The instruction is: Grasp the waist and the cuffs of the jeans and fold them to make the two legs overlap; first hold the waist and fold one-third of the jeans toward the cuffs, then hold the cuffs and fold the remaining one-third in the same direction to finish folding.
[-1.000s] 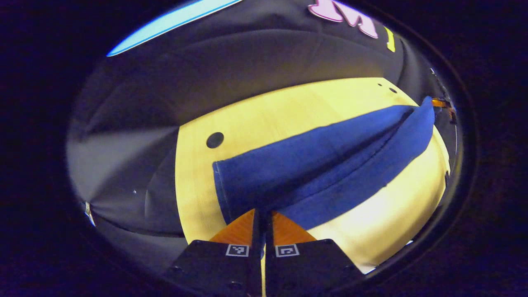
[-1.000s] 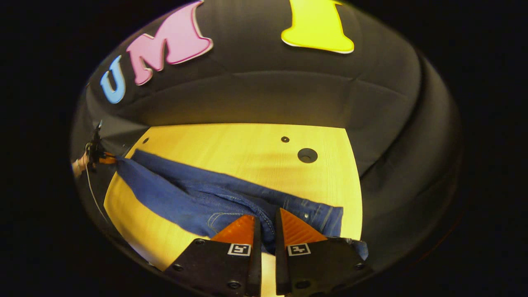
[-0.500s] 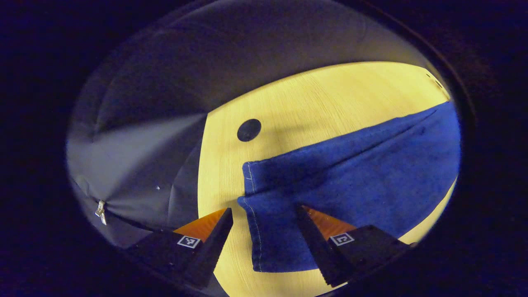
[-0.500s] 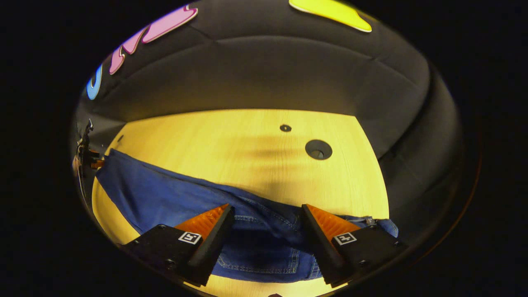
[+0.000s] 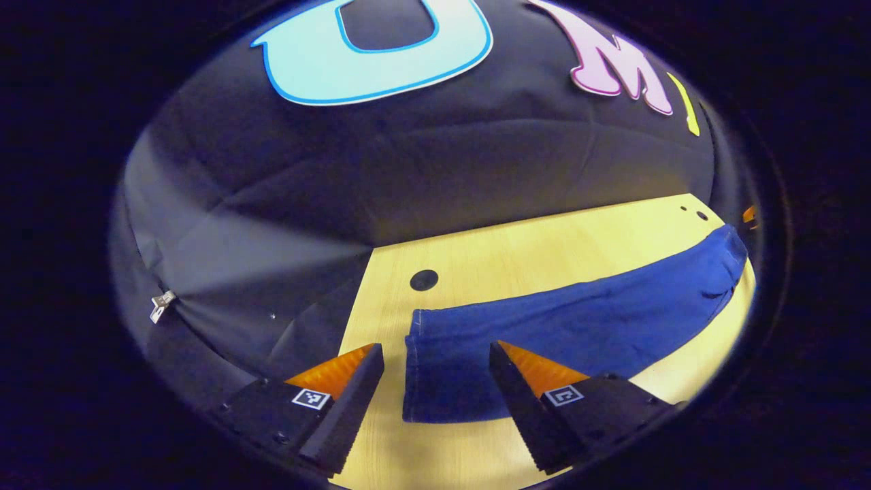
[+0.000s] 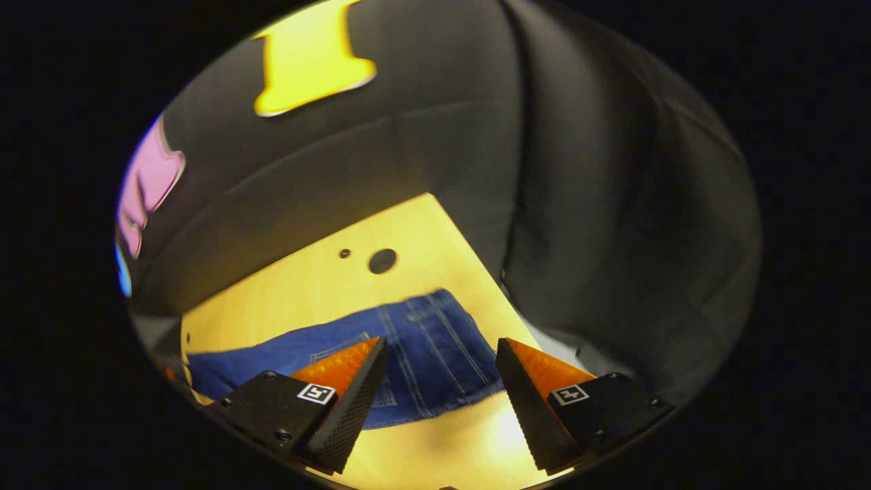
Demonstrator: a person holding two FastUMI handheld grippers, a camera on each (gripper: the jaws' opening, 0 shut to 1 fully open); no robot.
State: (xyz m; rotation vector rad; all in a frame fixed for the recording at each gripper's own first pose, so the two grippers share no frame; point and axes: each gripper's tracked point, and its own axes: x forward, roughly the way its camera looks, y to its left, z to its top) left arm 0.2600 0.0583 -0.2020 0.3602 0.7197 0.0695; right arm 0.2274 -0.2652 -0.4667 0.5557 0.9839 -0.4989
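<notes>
Blue jeans (image 5: 578, 327) lie flat on the light wooden table (image 5: 517, 252), one leg folded over the other. In the left gripper view the cuff end (image 5: 435, 367) sits between the fingers of my left gripper (image 5: 435, 371), which hangs open above it. The waist end (image 6: 435, 347), with its belt loops and a back pocket, lies near the table's right edge in the right gripper view. My right gripper (image 6: 441, 371) is open and lifted clear above that waist, holding nothing.
A round hole (image 5: 423, 280) lies in the table just behind the cuffs. Another hole (image 6: 382, 260) and a small one (image 6: 345, 253) lie behind the waist. The table's right edge (image 6: 476, 265) runs close to the waist. Black cloth walls (image 5: 422, 177) surround the table.
Both grippers let go of the jeans and opened, then rose and drew back. The jeans now lie flat with the legs overlapped. The right gripper view has swung to the right.
</notes>
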